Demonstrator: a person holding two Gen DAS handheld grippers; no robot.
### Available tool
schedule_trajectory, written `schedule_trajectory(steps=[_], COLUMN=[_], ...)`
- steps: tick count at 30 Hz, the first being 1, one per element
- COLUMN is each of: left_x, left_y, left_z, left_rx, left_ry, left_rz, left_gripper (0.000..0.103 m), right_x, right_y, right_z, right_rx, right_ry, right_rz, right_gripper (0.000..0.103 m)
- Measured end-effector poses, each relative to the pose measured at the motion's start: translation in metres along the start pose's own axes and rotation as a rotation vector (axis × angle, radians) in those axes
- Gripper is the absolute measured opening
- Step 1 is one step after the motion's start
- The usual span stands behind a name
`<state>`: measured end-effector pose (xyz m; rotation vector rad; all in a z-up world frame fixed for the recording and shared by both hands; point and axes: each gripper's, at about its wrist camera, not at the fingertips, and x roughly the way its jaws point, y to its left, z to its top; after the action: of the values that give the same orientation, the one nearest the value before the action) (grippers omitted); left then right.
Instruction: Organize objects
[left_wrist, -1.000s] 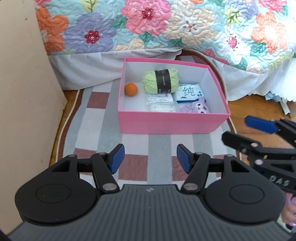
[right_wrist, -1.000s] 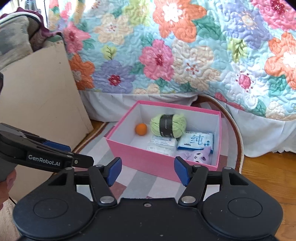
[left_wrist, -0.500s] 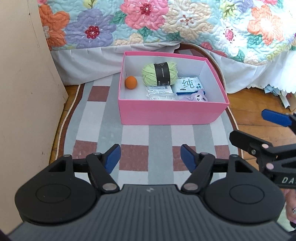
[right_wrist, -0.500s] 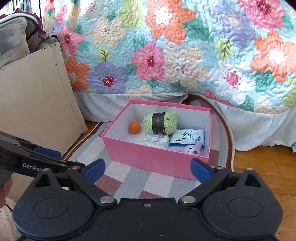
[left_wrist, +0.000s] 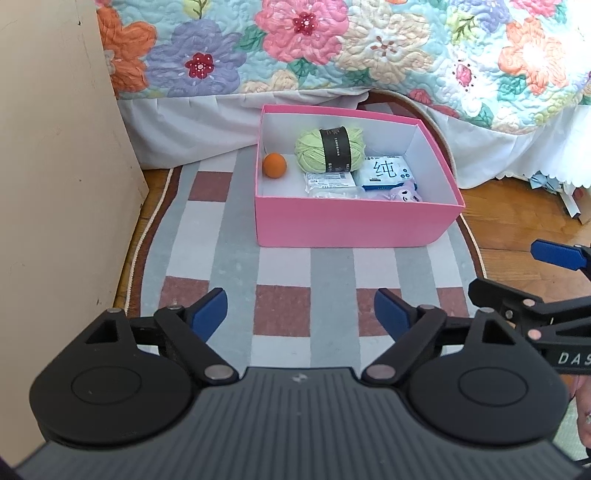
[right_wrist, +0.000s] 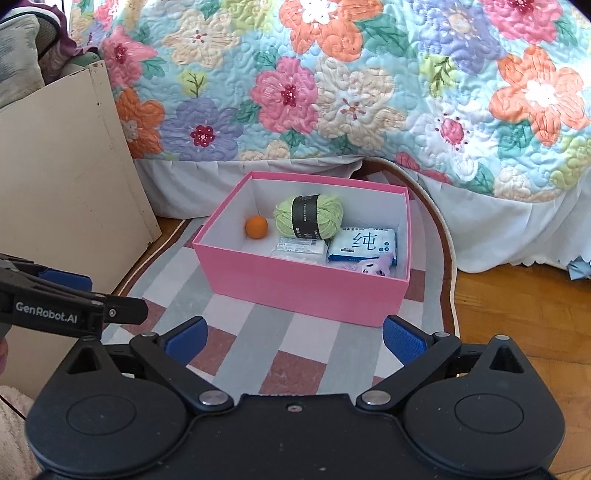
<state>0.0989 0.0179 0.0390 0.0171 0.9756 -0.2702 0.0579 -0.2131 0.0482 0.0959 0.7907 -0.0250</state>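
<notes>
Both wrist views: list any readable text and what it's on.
"纯": blue-white tissue pack in the pink box.
"GenRobot.AI": left tongs' arm.
"DAS", cut off: right tongs' arm.
Yarn band and clear packet labels: too small.

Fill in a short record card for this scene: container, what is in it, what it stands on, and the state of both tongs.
container: pink box, open top, white inside
contents: orange ball, green yarn skein, blue-and-white tissue pack, clear wrapped packet, purple plush toy
stands on: checked rug beside the floral bedspread
left tongs: jaws opening, nothing between them
right tongs: wide open, empty
</notes>
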Motion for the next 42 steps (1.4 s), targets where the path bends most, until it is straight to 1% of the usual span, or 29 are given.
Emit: schedule_trajectory(steps=[2, 5, 9, 11, 13, 15, 16, 18, 20, 23, 27, 33, 42], left_x=[-0.002, -0.004, -0.004, -0.002, 0.002, 0.005, 0.006, 0.006, 0.006, 0.005, 0.005, 0.003, 0.010], left_y=[0.003, 0.005, 0.008, 0.009, 0.010, 0.011, 0.011, 0.009, 0.007, 0.009, 0.011, 0.009, 0.013], left_z=[0.000, -0.001, -0.003, -0.002, -0.002, -0.002, -0.002, -0.003, -0.003, -0.003, -0.003, -0.004, -0.002], left_rx=[-0.007, -0.013, -0.021, -0.026, -0.029, -0.034, -0.030, -0.011, 0.005, 0.000, 0.000, 0.008, -0.025], left_ry=[-0.004, -0.005, 0.001, 0.018, 0.056, 0.063, 0.061, 0.053, 0.054, 0.059, 0.061, 0.057, 0.097], left_rz=[-0.001, -0.005, -0.002, 0.011, 0.026, 0.015, 0.026, 0.076, 0.102, 0.112, 0.110, 0.104, 0.116], left_gripper=[0.093, 0.097, 0.103, 0.103, 0.103, 0.103, 0.103, 0.103, 0.103, 0.103, 0.103, 0.103, 0.103], right_x=[0.000, 0.002, -0.003, -0.006, -0.007, -0.006, -0.005, -0.002, 0.002, 0.004, 0.000, -0.001, -0.004], right_y=[0.001, 0.003, 0.000, -0.001, -0.003, -0.004, -0.005, -0.008, -0.009, -0.012, -0.014, -0.013, -0.012], right_z=[0.000, 0.002, 0.001, 0.001, 0.001, 0.000, 0.000, 0.000, -0.001, -0.002, -0.002, -0.001, -0.001], right_rx=[0.006, 0.014, 0.034, 0.041, 0.052, 0.059, 0.063, 0.076, 0.080, 0.084, 0.101, 0.098, 0.097], right_ry=[0.008, 0.034, 0.041, 0.038, 0.036, 0.044, 0.053, 0.070, 0.092, 0.095, 0.098, 0.101, 0.096], right_rz=[-0.009, -0.041, -0.019, -0.026, -0.031, -0.035, -0.039, -0.051, -0.073, -0.072, -0.051, -0.043, -0.039], right_gripper=[0.102, 0.102, 0.102, 0.102, 0.102, 0.102, 0.102, 0.102, 0.102, 0.102, 0.102, 0.102, 0.102])
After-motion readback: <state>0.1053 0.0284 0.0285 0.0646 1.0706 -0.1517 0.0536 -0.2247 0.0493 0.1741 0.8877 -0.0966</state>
